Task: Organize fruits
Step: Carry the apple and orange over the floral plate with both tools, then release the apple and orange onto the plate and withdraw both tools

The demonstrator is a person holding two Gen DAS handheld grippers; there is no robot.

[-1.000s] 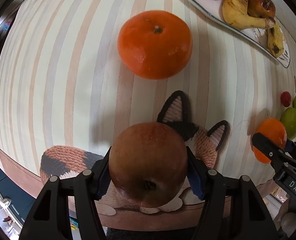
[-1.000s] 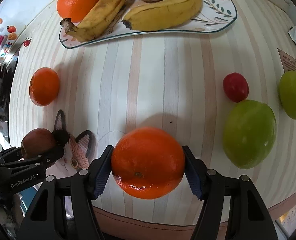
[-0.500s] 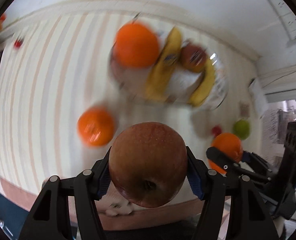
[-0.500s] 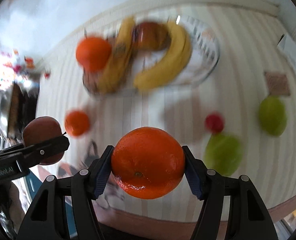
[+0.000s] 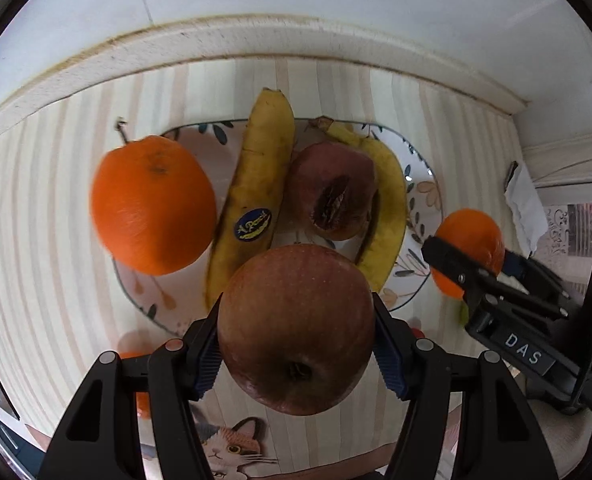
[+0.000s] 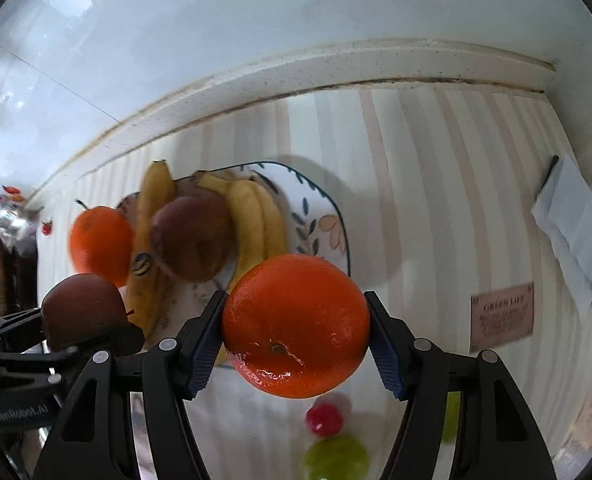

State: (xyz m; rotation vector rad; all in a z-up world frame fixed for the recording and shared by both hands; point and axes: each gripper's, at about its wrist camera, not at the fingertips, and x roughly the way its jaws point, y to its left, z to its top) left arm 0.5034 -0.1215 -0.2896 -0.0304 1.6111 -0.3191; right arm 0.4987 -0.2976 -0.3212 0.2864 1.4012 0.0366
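Observation:
My left gripper [image 5: 296,344] is shut on a brownish-red apple [image 5: 296,328], held above the near edge of the floral plate [image 5: 423,200]. The plate holds an orange [image 5: 152,204], two bananas [image 5: 256,200] and a dark red fruit [image 5: 331,192]. My right gripper [image 6: 296,332] is shut on an orange [image 6: 296,324], held above the plate's [image 6: 323,220] right side. The right gripper and its orange [image 5: 471,240] show at the right of the left wrist view. The left gripper's apple [image 6: 80,308] shows at the left of the right wrist view.
On the striped cloth below lie a small red fruit [image 6: 323,418] and a green fruit [image 6: 335,458], and another orange [image 5: 142,392] behind my left fingers. A wall ledge [image 5: 296,44] runs behind the plate. A folded paper [image 6: 575,232] and card [image 6: 501,316] lie right.
Both grippers have lifted with their fruit and moved forward over the plate, which now fills the middle of both views. The loose fruit has dropped to the bottom edges.

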